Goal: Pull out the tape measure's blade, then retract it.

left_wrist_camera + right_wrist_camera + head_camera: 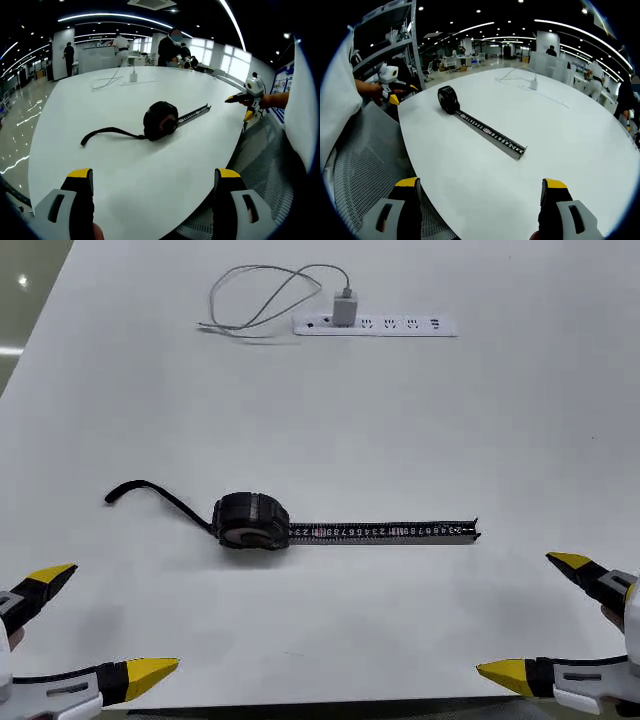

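Note:
A black tape measure (250,521) lies on the white table (330,420), its blade (382,532) drawn out to the right and ending in a hook (476,530). A black wrist strap (150,493) trails off to the left. My left gripper (95,625) stands open at the near left edge, apart from the case (160,120). My right gripper (545,620) stands open at the near right, short of the blade's tip (519,150). Both hold nothing. The case (449,99) lies far from the right gripper.
A white power strip (385,325) with a plugged-in charger and a looped cable (265,300) sits at the far side of the table. People stand at benches in the background (172,45). A grey mesh chair seat (365,165) is below the table's near edge.

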The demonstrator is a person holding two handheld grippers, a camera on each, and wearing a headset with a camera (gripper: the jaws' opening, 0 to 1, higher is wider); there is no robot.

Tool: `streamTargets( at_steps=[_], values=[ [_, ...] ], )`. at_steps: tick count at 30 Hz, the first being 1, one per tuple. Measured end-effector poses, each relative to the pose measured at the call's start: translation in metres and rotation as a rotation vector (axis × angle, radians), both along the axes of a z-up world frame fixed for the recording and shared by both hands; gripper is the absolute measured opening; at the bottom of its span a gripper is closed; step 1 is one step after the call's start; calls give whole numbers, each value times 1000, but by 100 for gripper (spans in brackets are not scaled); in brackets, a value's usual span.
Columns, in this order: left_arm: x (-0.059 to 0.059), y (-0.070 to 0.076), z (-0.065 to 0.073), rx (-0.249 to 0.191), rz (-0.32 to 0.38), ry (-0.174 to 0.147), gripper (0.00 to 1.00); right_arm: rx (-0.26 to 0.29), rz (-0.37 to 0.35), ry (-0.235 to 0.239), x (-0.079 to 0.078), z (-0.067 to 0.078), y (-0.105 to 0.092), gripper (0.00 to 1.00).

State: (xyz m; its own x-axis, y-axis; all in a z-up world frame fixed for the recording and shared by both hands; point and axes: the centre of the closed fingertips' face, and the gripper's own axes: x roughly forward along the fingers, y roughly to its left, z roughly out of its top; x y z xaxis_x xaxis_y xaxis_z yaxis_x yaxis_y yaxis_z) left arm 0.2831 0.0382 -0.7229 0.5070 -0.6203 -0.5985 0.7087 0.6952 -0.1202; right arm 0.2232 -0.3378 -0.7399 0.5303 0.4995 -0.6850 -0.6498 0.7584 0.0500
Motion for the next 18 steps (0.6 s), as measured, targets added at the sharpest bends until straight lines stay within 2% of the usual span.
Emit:
streamTargets(
  at_steps=[18],
  values=[
    [-1, -5, -1, 3, 3, 12, 99, 10, -10, 5, -5, -3, 2, 99]
  ],
)
